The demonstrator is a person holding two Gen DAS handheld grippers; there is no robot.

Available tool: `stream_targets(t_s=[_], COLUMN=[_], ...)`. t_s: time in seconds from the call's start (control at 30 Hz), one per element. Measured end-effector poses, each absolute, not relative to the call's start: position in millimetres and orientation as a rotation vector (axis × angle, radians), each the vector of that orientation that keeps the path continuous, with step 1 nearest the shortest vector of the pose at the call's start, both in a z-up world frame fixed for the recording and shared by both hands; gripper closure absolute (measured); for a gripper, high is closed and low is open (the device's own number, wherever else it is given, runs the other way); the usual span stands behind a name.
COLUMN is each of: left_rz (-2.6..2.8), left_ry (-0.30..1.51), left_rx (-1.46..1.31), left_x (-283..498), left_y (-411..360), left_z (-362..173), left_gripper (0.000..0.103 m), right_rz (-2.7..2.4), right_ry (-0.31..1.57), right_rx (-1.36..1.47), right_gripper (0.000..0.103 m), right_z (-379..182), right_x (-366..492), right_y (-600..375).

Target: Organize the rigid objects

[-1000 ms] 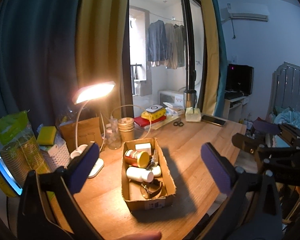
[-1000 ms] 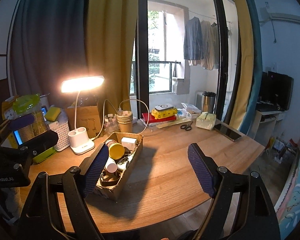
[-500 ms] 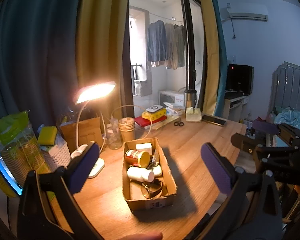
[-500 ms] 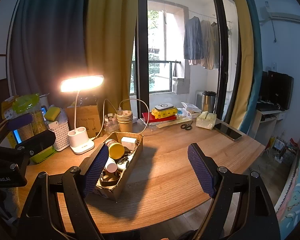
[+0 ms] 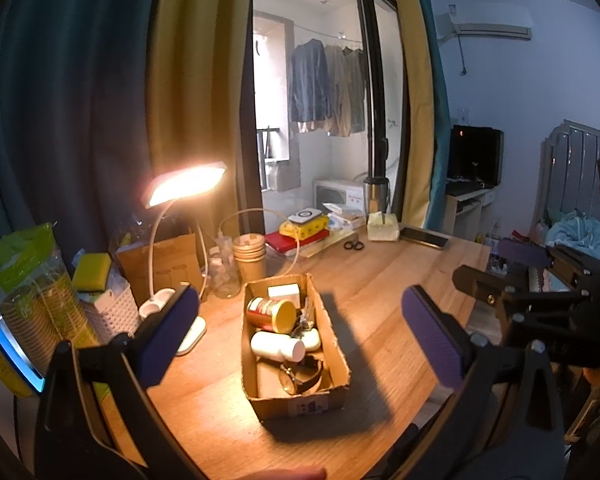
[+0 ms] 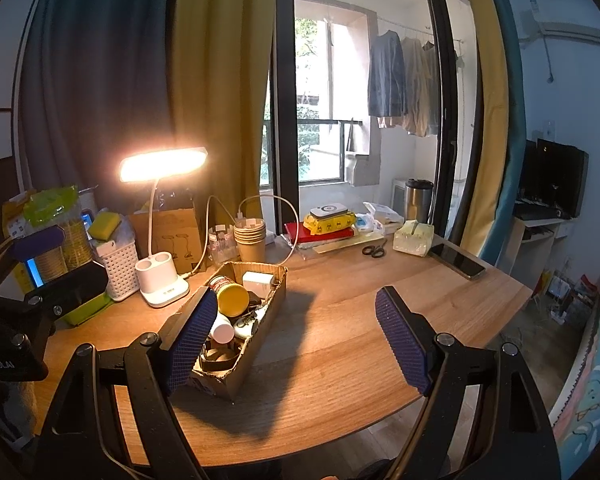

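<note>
Both the left gripper (image 5: 300, 336) and right gripper (image 6: 296, 340) hovered spread wide and empty above a brown cardboard box (image 5: 332, 398) of bottles on the wooden desk (image 6: 340, 344).

From my right wrist view, my gripper's left finger (image 6: 190, 340) hides the cardboard box (image 6: 260, 320)'s near-left wall; its deeper contents are too jumbled to identify.

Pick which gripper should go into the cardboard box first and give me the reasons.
Left, probably. The left gripper is open and frames the cardboard box squarely, with the white bottle between its fingers. The right gripper is open too, but the box lies off toward its left finger.
</note>
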State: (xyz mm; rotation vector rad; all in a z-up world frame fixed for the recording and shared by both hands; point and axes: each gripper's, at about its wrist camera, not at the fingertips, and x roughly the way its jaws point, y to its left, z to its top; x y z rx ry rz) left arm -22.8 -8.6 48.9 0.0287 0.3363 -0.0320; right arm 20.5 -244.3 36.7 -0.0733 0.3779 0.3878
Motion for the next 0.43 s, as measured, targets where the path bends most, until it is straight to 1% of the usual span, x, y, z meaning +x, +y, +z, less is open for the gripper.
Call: stream_targets(t_s=[0.43], left_rz=[-0.027], left_ry=[0.328], left_rx=[0.025], left_x=[-23.9], left_y=[-9.2], left_z=[48.2], left_gripper=[0.001], right_rz=[0.386], right_ry=[0.386], right_rx=[-0.076], right_gripper=[0.019], right_z=[35.3], right_x=[22.1], right_y=[-243.2])
